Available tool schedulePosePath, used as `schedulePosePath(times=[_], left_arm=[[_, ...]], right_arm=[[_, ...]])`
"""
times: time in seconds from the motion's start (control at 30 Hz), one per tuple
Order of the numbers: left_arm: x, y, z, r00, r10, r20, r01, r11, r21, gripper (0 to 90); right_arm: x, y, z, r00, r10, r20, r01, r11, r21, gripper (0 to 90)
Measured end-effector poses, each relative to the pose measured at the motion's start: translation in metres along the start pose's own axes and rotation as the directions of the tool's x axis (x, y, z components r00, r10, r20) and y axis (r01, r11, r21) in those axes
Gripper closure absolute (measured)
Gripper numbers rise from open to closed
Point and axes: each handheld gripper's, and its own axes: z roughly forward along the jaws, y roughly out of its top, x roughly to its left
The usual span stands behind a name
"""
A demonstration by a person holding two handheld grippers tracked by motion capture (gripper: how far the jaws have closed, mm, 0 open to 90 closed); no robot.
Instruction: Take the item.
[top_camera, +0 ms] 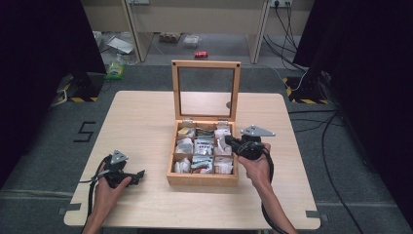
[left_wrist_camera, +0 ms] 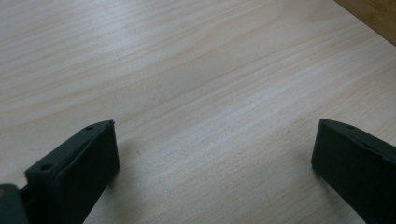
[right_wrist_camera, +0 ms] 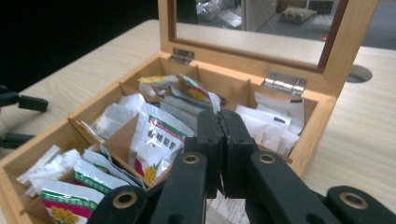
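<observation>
A: Nearest the lens in the right gripper view, the right hand-held gripper [right_wrist_camera: 223,140] has its jaws clenched flat against each other, poised over the near right part of the wooden box [right_wrist_camera: 322,112]. A white paper edge shows just under them; whether they pinch it I cannot tell.

B: Any writing on the sachets?

A: The white sachet [right_wrist_camera: 156,140] just left of the jaws carries dark print with a red stripe and a yellow flower, too blurred to read. A green-and-white sachet [right_wrist_camera: 70,203] lies in the compartment nearer the camera, equally unreadable.

B: And the box on the table?

A: In the high view the box [top_camera: 202,179] sits at the middle of the table [top_camera: 141,117], its glass lid [top_camera: 206,90] standing upright at the far side. The right hand-held gripper [top_camera: 230,142] is at the box's right edge.

B: The other one?

A: The left hand-held gripper [top_camera: 139,175] is well left of the box, jaws spread wide, low over bare wood.
</observation>
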Motion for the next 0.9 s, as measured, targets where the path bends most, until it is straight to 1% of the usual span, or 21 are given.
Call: schedulePosePath(times=[0.2, 0.4, 0.5, 0.57, 0.6, 0.67, 0.7, 0.77, 0.8, 0.83, 0.9], left_arm=[[0.0, 0.0, 0.0, 1.0, 0.0, 0.0, 0.0, 1.0, 0.0, 0.1], [0.0, 0.0, 0.0, 1.0, 0.0, 0.0, 0.0, 1.0, 0.0, 0.1], [0.0, 0.0, 0.0, 1.0, 0.0, 0.0, 0.0, 1.0, 0.0, 0.1], [0.0, 0.0, 0.0, 1.0, 0.0, 0.0, 0.0, 1.0, 0.0, 0.1], [0.0, 0.0, 0.0, 1.0, 0.0, 0.0, 0.0, 1.0, 0.0, 0.1], [0.0, 0.0, 0.0, 1.0, 0.0, 0.0, 0.0, 1.0, 0.0, 0.1], [0.0, 0.0, 0.0, 1.0, 0.0, 0.0, 0.0, 1.0, 0.0, 0.1], [0.0, 0.0, 0.0, 1.0, 0.0, 0.0, 0.0, 1.0, 0.0, 0.1], [0.0, 0.0, 0.0, 1.0, 0.0, 0.0, 0.0, 1.0, 0.0, 0.1], [0.0, 0.0, 0.0, 1.0, 0.0, 0.0, 0.0, 1.0, 0.0, 0.1], [0.0, 0.0, 0.0, 1.0, 0.0, 0.001, 0.0, 1.0, 0.0, 0.1]], right_arm=[[0.0, 0.004, -0.007, 1.0, 0.004, -0.004, -0.004, 1.0, -0.026, 88.0], [-0.006, 0.007, -0.015, 0.9999, 0.015, 0.0, -0.015, 0.999, -0.051, 88.0], [-0.011, 0.01, -0.023, 0.9996, 0.029, 0.009, -0.028, 0.997, -0.07, 88.0], [-0.013, 0.01, -0.025, 0.9995, 0.027, 0.013, -0.026, 0.997, -0.074, 88.0], [-0.016, 0.01, -0.029, 0.9993, 0.021, 0.032, -0.019, 0.997, -0.077, 88.0], [-0.019, 0.009, -0.031, 0.9991, 0.024, 0.036, -0.021, 0.997, -0.077, 88.0], [-0.024, 0.008, -0.035, 0.9984, 0.033, 0.046, -0.03, 0.997, -0.078, 88.0], [-0.031, 0.005, -0.041, 0.9975, 0.04, 0.057, -0.036, 0.996, -0.08, 88.0], [-0.031, 0.005, -0.041, 0.9975, 0.04, 0.057, -0.036, 0.996, -0.08, 88.0], [-0.037, 0.003, -0.045, 0.996, 0.056, 0.07, -0.05, 0.995, -0.084, 88.0], [-0.044, 0.001, -0.049, 0.9943, 0.068, 0.083, -0.061, 0.995, -0.084, 88.0]])
